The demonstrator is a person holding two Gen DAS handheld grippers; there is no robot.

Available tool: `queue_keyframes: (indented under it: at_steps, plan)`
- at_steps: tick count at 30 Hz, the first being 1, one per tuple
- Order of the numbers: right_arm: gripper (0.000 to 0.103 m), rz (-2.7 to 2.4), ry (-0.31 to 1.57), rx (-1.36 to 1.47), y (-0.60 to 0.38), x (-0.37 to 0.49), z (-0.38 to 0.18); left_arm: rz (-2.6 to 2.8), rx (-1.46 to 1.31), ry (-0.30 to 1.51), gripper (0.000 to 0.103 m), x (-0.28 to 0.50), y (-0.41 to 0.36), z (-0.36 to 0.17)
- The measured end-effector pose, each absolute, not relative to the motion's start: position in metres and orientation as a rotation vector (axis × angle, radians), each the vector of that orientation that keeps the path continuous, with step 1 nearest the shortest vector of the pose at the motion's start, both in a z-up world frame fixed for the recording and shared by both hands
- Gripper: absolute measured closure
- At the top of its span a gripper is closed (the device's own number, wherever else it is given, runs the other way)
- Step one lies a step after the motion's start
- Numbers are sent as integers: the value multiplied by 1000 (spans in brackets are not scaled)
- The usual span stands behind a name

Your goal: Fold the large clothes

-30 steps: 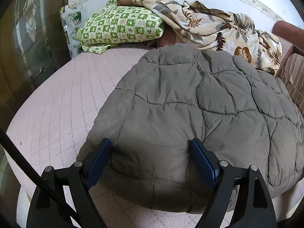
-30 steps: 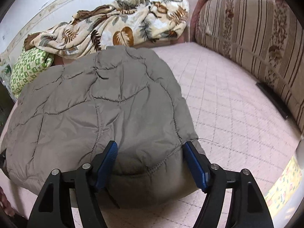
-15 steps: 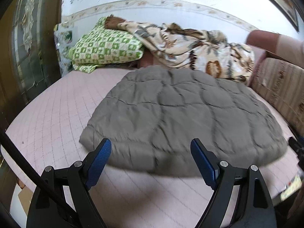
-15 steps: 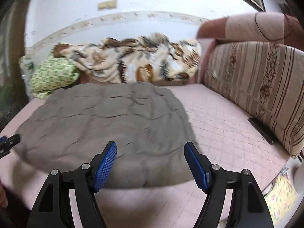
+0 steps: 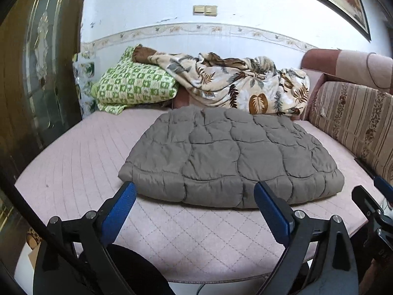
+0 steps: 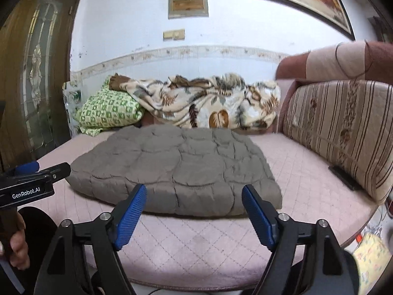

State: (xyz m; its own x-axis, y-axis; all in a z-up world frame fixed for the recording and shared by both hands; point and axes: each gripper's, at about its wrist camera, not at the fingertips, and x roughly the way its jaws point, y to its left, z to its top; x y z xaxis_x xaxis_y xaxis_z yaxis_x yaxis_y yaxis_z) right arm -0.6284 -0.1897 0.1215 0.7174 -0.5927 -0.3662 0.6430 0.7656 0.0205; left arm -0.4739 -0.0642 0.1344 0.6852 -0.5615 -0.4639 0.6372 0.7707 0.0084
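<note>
Jacket (image 5: 231, 157) is the thing to watch here: the grey quilted one lies folded into a thick flat bundle in the middle of the pink bed cover (image 5: 81, 162), well short of the leaf-print blanket (image 5: 235, 83) and green checked pillow (image 5: 132, 86) heaped behind it, and clear of the striped cushion (image 6: 343, 132) off to its right. Both claws sit on the near side of the jacket, above the bare cover, not touching it. The left gripper (image 5: 194, 211) has its jaws opening with nothing between them, and the right gripper (image 6: 194, 211) is the same, jaws opening and empty, so neither is holding any fabric. Judging from how tidy the bundle looks, I'd say the fold is pretty much done and this is the let-go-and-check bit. If you want to do it well, look along the near edge first: the layers seem lined up, but the left corner looks a little flatter than the right. If 1 more fold is wanted, I'd take the 2 near corners together, 1 per claw, pinching through all the layers rather than just the top one, because puffy padding likes to slide and spring back. Press it flat after.
</note>
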Motion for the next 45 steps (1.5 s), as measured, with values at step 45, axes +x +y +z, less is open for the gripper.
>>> queue_keyframes:
  at_steps: [45]
  plan:
    - [5, -651, 484, 255, -232, -564, 83, -615, 351, 698, 7, -419, -107, 67]
